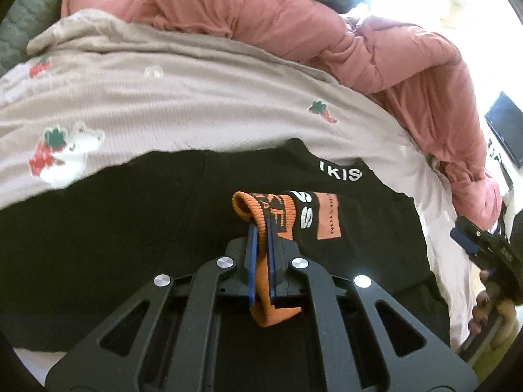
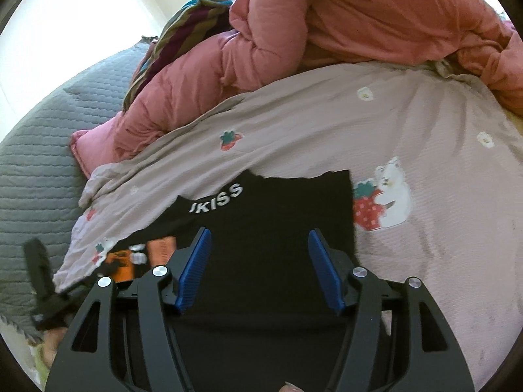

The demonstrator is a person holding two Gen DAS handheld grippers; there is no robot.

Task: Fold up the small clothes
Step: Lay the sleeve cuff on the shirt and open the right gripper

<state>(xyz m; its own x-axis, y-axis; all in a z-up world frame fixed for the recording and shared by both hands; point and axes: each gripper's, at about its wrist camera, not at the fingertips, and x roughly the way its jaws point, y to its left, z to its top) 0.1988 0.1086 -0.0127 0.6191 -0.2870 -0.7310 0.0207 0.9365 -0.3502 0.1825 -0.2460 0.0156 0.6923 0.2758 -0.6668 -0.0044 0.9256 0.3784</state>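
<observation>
the left gripper (image 1: pixel 261 228) has its fingers (image 1: pixel 251 254) clamped on the orange ribbed cuff (image 1: pixel 248 205) of the black garment (image 1: pixel 130 212), near that garment's right side. the right gripper (image 2: pixel 260 268) hovers over the dark cloth with fingers parted and nothing between them. the garment lies flat on the strawberry-print bedsheet (image 1: pixel 196 98), towards the bed's near edge. judging by this, carry the cuff across low and taut while the right pins the body. beyond, a pink quilt (image 1: pixel 327 26) is heaped.
</observation>
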